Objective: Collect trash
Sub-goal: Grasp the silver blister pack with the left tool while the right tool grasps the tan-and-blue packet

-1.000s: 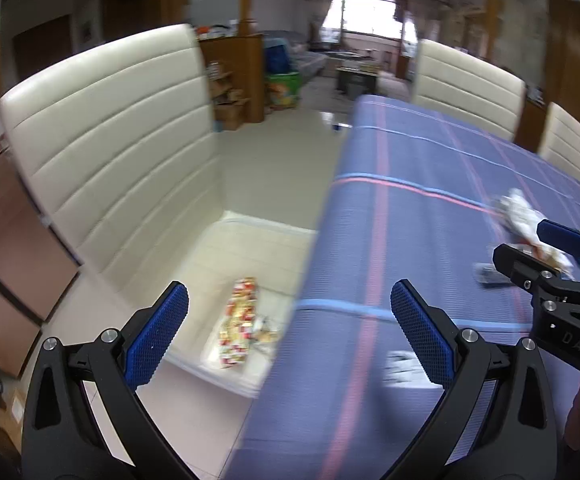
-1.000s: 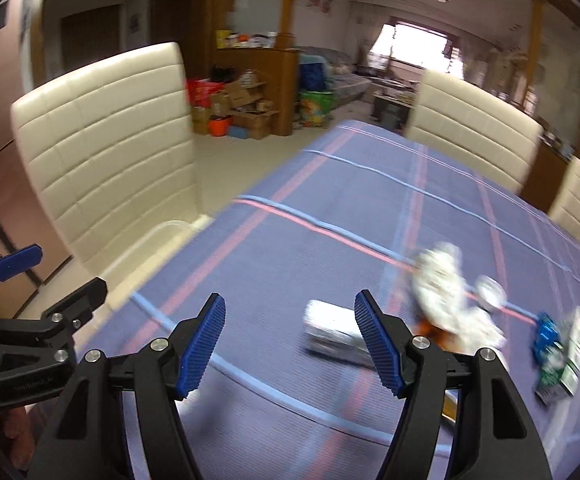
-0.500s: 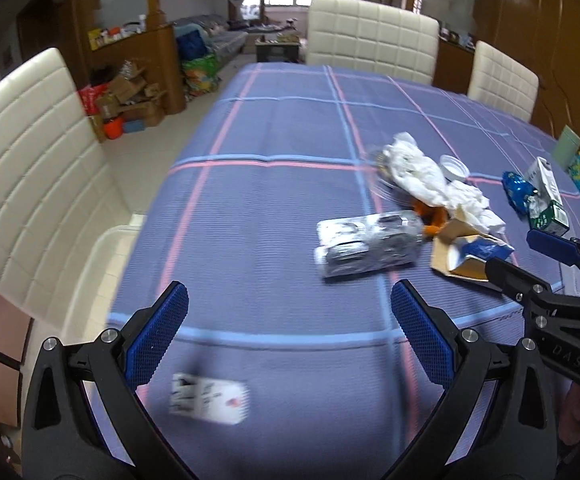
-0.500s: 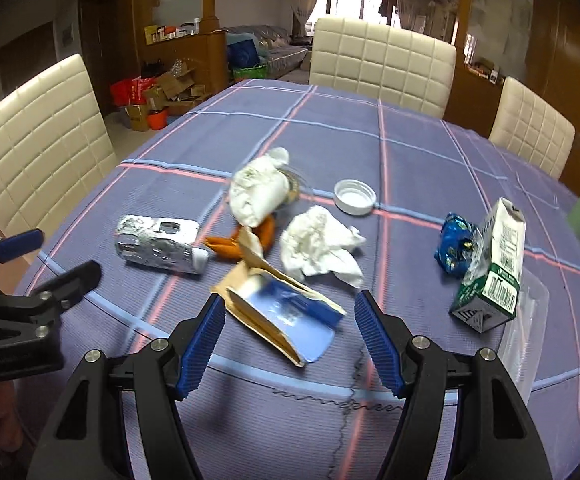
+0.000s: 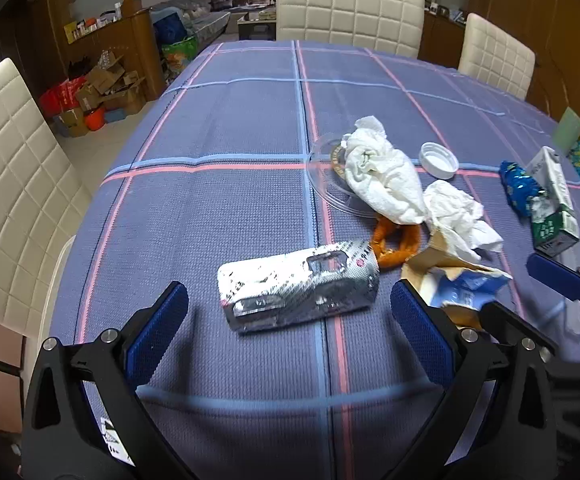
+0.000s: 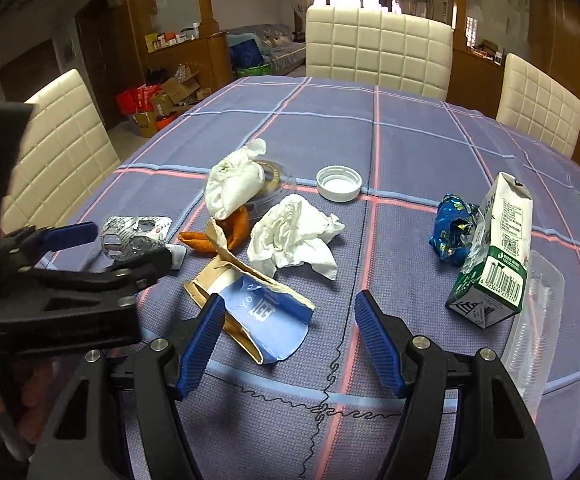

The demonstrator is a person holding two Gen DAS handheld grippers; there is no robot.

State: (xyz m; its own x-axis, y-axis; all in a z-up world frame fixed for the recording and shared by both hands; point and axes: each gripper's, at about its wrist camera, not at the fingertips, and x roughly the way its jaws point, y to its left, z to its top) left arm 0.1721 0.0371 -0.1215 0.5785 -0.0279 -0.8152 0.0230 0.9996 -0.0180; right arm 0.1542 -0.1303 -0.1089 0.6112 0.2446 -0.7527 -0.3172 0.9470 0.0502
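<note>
A silver foil packet (image 5: 298,288) lies on the blue checked tablecloth (image 5: 225,208), just ahead of my left gripper (image 5: 290,320), which is open and apart from it. A torn brown and blue paper bag (image 6: 261,308) lies partly between the fingers of my right gripper (image 6: 292,340), also open with its pads not pressing it. Behind them sit a crumpled white tissue (image 6: 294,236), a white wad (image 6: 233,184) on a clear plastic lid, orange peel (image 6: 217,236), a white cap (image 6: 338,183), a blue wrapper (image 6: 452,228) and a milk carton (image 6: 494,256).
A stack of clear plastic cups (image 6: 534,328) lies by the carton at the right. Cream chairs stand at the left (image 5: 9,184) and at the far end (image 5: 350,8). Boxes clutter the floor (image 5: 89,96) beyond the table's left edge.
Both views have swung right, from the chair and table edge onto the trash pile. The foil packet now lies close before my left gripper. Both grippers stay open.
</note>
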